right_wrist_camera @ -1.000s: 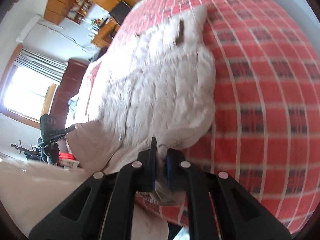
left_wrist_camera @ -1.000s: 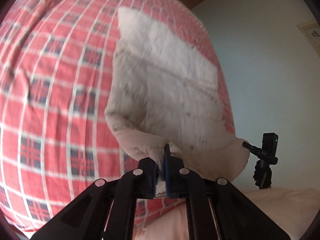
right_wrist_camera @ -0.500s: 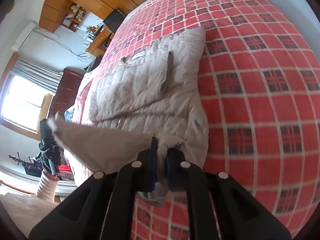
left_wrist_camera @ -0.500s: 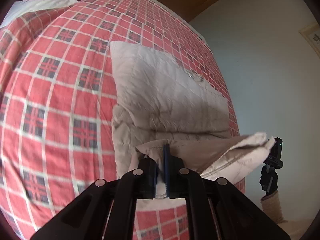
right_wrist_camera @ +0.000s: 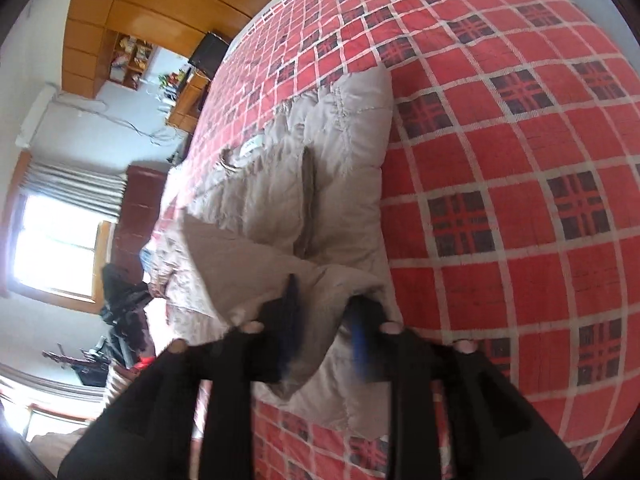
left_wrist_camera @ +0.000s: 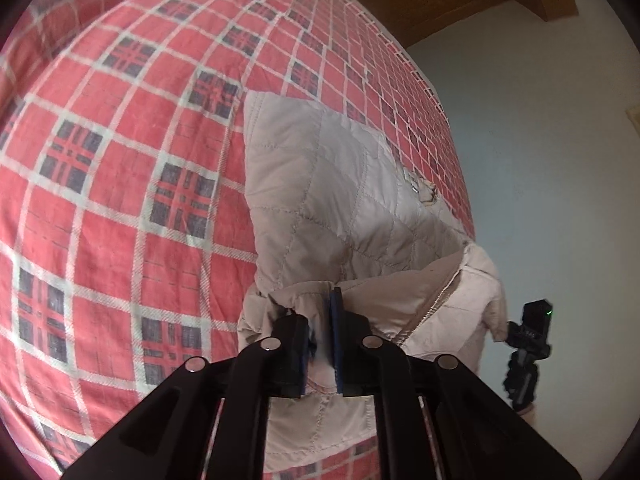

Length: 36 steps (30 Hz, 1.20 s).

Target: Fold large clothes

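Note:
A beige quilted jacket [left_wrist_camera: 320, 200] lies on a red plaid bedspread [left_wrist_camera: 120, 160], with its near edge folded over onto its body. My left gripper [left_wrist_camera: 322, 340] is low over the near fold, and its blue pads are shut on a bunched bit of the jacket. In the right wrist view the jacket [right_wrist_camera: 344, 152] stretches away toward its collar label. My right gripper [right_wrist_camera: 326, 320] stands open, its fingers spread to either side of the folded edge, which rests loose between them. The bedspread [right_wrist_camera: 520, 160] fills the right side.
A black device on a stand [left_wrist_camera: 528, 340] stands off the bed's right edge in front of a pale wall [left_wrist_camera: 540, 160]. In the right wrist view there are wooden cabinets [right_wrist_camera: 120, 8], a bright window [right_wrist_camera: 52, 248] and dark clutter [right_wrist_camera: 120, 300] beyond the bed's left edge.
Both grippers carried the jacket's lifted edge forward and down onto its body. The right gripper has opened and let go of the fabric. The left still pinches it.

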Motion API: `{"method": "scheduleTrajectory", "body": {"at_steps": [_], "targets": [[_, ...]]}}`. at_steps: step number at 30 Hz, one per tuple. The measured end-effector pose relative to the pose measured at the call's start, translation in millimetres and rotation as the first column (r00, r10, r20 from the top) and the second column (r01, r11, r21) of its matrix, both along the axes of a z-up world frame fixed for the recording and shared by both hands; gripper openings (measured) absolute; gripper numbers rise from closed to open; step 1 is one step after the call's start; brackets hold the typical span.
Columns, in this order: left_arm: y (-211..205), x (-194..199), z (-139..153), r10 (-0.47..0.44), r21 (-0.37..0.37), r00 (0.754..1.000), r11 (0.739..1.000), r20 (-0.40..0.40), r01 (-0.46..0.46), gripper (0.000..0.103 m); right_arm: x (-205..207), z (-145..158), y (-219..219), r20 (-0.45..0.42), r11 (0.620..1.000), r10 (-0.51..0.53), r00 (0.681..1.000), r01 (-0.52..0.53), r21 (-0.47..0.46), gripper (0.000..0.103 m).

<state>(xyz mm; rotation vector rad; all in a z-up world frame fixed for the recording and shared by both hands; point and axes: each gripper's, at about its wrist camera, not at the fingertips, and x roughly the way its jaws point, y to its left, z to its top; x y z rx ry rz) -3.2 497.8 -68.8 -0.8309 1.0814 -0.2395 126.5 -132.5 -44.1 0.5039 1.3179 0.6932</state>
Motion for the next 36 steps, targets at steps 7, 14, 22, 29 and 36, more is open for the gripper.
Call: {"method": "scheduleTrajectory", "body": {"at_steps": [7, 14, 22, 29, 36], "targets": [[12.0, -7.2, 19.7, -0.018, -0.127, 0.998, 0.992, 0.053, 0.025, 0.021, 2.4, 24.2, -15.9, 0.082, 0.997, -0.069, 0.994, 0.068, 0.02, 0.076], [37.9, -28.6, 24.7, 0.092, -0.277, 0.99, 0.959, 0.107, -0.059, 0.025, 1.7, 29.5, -10.8, 0.129, 0.995, -0.05, 0.99, 0.06, -0.077, 0.076], [59.8, -51.1, 50.5, 0.195, -0.025, 0.969, 0.981, 0.149, -0.193, 0.039, 1.6, 8.6, 19.0, 0.128, 0.986, 0.019, 0.992, 0.003, -0.165, 0.076], [11.1, -13.6, 31.4, -0.004, 0.277, 0.994, 0.961, 0.107, -0.026, 0.049, 17.5, -12.9, 43.1, 0.11, 0.968, 0.049, 0.993, -0.02, -0.25, 0.078], [-11.2, 16.9, 6.8, -0.014, 0.307, 0.998, 0.952, 0.063, -0.006, 0.038, 15.5, -13.3, 49.0, 0.142, 0.963, 0.049, 0.989, -0.009, -0.269, 0.047]]}}
